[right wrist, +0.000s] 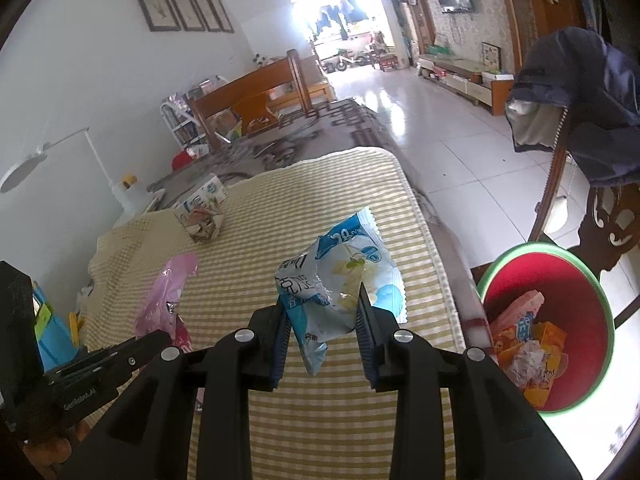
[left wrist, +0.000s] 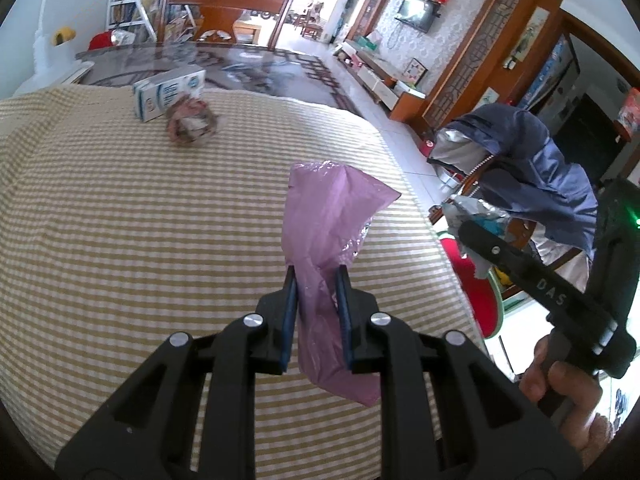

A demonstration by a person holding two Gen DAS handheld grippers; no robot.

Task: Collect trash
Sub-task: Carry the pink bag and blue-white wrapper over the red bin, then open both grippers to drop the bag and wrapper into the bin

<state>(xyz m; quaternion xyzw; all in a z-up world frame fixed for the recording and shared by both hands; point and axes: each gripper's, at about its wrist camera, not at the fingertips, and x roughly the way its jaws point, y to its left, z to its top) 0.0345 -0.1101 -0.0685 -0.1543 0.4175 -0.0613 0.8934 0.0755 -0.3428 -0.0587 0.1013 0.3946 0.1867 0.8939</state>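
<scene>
Nearest to me, the left gripper (left wrist: 316,280) has its pads pinched tight on a limp pink plastic bag (left wrist: 326,216), with the loose top standing up past the fingertips and a tail hanging below, clear of the striped cloth on the worktop (left wrist: 120,220). That film is thin and slick; I reckon it could slide out of the pinch if the hand swings fast.

Beside it, the right gripper (right wrist: 324,308) clamps a crumpled blue-and-white snack wrapper (right wrist: 340,280) at a narrow gap. The fingers catch only the lower part, and most of the packet stands free above them, so a jolt could twist it loose.

At about four o'clock from the right gripper, off the edge of the worktop, the red bin with a green rim (right wrist: 520,264) sits low down, already holding orange and pink packaging. Both pieces are light, so if they are let go from high up or short of the rim, I'd expect them to flutter onto the tiled floor instead.

Further off, at eleven o'clock, a small carton (left wrist: 168,92) and a crumpled wad of wrapper (left wrist: 192,120) lie touching on the cloth, still to be collected. A blue jacket (left wrist: 532,168) hangs on a chair close above the bin, and a raised arm could snag it.
</scene>
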